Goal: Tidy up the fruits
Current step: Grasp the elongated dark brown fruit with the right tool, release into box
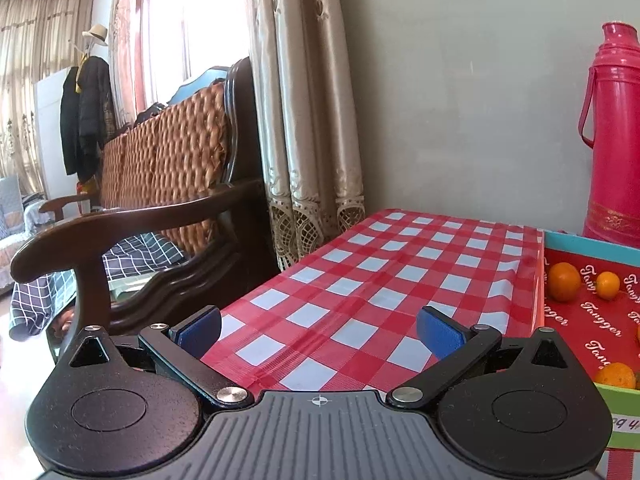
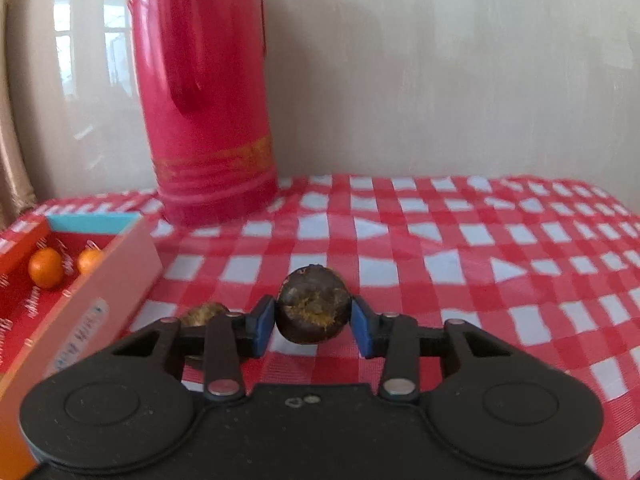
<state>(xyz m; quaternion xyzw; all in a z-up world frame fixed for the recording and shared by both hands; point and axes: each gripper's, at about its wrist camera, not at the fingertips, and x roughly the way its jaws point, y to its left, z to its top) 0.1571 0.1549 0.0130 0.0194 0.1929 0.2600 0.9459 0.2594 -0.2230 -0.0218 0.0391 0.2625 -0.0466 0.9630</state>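
Right gripper (image 2: 313, 326) pinching dark brown round fruit (image 2: 314, 308) between blue pads, fruit apparently just above checked tablecloth (image 2: 480, 248); second brownish fruit (image 2: 204, 314) partly hidden behind left finger, near box wall; oranges (image 2: 46, 268) lying in red-lined box (image 2: 120, 280) at left; pink thermos (image 2: 212, 120) behind. Left gripper (image 1: 320, 330) spread wide, holding nothing, over cloth beside box. Advice: keep squeeze gentle, skin looks soft and blemished; lift clear of box wall before swinging left; set down away from oranges; mind thermos.

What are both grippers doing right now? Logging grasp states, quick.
Left gripper: open, holding nothing.
Right gripper: shut on the dark brown fruit.
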